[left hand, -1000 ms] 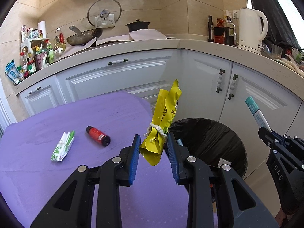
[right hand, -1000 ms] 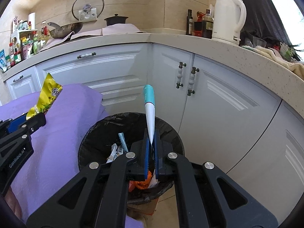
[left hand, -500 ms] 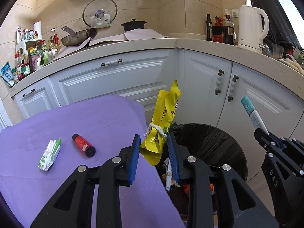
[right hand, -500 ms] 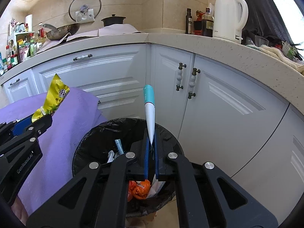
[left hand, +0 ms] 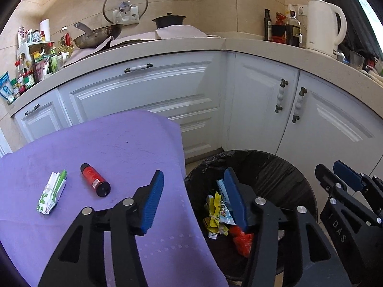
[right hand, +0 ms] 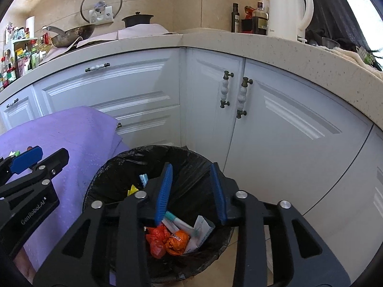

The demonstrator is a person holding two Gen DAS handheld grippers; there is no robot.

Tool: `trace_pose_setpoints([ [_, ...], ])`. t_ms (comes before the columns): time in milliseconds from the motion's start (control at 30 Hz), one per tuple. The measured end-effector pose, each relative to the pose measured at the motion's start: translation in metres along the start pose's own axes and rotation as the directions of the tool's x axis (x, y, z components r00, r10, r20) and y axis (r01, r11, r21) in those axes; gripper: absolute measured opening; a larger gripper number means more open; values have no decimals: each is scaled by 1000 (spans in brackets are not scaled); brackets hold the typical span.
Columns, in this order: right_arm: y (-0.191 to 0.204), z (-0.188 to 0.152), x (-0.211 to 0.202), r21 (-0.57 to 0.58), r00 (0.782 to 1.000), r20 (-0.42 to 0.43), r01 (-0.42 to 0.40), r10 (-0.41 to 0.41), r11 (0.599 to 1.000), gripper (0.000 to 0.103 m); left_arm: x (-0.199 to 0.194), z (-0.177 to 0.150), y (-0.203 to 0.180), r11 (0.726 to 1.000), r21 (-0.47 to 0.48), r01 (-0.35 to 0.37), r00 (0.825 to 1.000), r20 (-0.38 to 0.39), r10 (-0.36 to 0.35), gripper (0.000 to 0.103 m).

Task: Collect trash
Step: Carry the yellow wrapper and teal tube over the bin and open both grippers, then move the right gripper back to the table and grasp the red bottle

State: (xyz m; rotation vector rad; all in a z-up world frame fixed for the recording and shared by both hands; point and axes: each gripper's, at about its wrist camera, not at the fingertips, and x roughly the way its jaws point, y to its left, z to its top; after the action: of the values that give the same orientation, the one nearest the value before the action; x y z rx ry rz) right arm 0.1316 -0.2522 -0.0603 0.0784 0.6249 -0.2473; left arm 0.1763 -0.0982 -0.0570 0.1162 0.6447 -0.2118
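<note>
While both tongs [left hand: 194, 191] [right hand: 192, 191] gape empty, a crumpled yellow wrapper [left hand: 214, 211] lies binned.

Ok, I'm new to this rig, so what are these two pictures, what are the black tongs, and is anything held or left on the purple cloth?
Each picture comes from a camera mounted on a hand-held gripper, looking forward along its two blue-padded fingers. One view shows the left gripper, the other the right gripper. A person holds one in each hand; there is no robot arm. Both stand open and empty above the black bin, which contains a yellow wrapper, a tube and orange scraps. On the purple cloth lie a small red bottle and a folded white-and-green packet.
</note>
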Motion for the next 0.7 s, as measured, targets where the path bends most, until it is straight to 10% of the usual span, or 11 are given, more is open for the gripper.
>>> trace_pose_setpoints([
  [700, 136, 16, -5, -162, 971, -35, -239, 237, 957, 49, -44, -35, 151, 948, -131, -289, 957, -53, 284, 71],
])
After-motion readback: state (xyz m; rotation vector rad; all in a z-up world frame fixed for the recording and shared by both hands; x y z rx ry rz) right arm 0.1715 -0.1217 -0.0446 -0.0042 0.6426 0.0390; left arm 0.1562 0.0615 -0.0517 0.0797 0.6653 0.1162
